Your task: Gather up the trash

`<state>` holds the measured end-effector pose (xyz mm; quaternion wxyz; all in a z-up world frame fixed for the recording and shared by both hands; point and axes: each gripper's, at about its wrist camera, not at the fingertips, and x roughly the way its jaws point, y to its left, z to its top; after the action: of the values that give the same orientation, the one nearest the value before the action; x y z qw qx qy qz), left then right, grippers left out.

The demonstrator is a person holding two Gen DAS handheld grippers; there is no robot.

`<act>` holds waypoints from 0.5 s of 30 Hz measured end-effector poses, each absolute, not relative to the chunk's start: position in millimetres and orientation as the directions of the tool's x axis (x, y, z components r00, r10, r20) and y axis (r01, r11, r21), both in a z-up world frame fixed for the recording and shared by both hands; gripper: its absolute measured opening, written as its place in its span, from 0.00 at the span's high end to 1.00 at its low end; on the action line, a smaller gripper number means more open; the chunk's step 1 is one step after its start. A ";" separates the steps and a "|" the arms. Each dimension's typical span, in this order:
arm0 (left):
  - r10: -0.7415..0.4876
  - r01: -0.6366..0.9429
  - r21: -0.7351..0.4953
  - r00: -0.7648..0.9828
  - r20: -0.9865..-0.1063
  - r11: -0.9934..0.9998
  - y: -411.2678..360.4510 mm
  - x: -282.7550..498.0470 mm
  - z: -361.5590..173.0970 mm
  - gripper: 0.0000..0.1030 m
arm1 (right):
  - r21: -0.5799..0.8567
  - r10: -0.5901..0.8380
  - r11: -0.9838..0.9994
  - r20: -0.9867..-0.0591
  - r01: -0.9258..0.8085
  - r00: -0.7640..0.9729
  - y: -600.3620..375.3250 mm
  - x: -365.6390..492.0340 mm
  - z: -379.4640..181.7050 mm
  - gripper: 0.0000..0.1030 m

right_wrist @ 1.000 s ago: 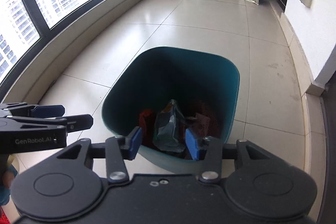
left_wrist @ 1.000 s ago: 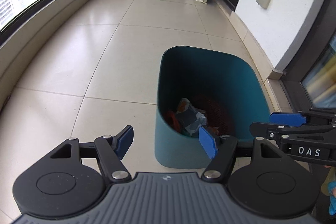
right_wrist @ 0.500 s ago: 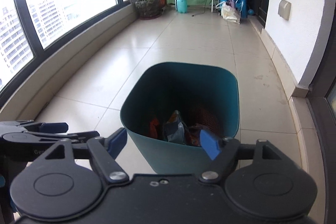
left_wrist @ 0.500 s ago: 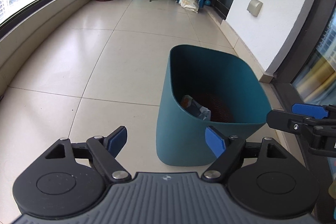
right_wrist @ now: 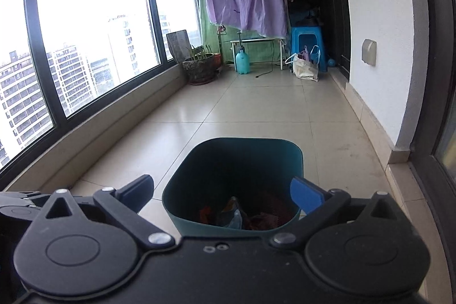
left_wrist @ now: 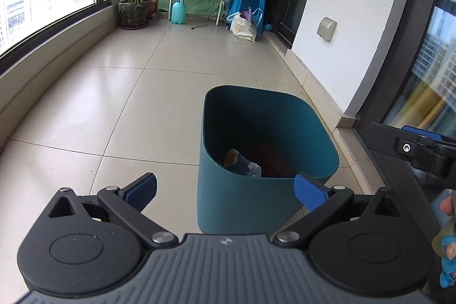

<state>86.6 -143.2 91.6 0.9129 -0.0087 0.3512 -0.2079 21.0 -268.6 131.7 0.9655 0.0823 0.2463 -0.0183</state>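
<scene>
While both grippers' jaws have just been opening — left gripper (left_wrist: 225, 191) and right gripper (right_wrist: 222, 191) gape wide, empty — the trash (right_wrist: 233, 215) lies below, inside the teal bin (left_wrist: 242, 207).

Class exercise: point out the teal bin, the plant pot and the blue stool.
teal bin (left_wrist: 236, 207), left wrist view, on its outer front wall.
plant pot (right_wrist: 199, 70), right wrist view, on its side.
blue stool (right_wrist: 305, 32), right wrist view, on its seat.

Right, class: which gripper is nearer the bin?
Right, it seems. The right gripper sits at the near rim of the bin, facing it squarely; the left gripper stands farther back, bin ahead to its right. Both jaws have just been opening, empty.
</scene>
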 end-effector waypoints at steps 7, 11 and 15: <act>-0.387 0.375 -0.159 0.679 -0.624 0.913 -158.4 85.8 105.8 0.00 | 0.165 0.035 0.985 -0.466 0.048 0.884 -278.5 14.3 138.2 0.00; -0.391 0.376 -0.161 0.688 -0.611 0.913 -165.5 84.4 111.2 0.00 | 0.175 0.047 0.984 -0.460 0.038 0.886 -283.8 9.5 138.4 0.00; -0.380 0.373 -0.145 0.695 -0.610 0.916 -172.3 81.4 113.3 0.00 | 0.175 0.045 0.984 -0.461 0.040 0.886 -285.8 6.9 137.4 0.00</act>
<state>81.4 -172.3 113.3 0.9207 -0.0050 0.3324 -0.2046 6.9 -285.8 137.4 0.9670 0.0901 0.2383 0.0013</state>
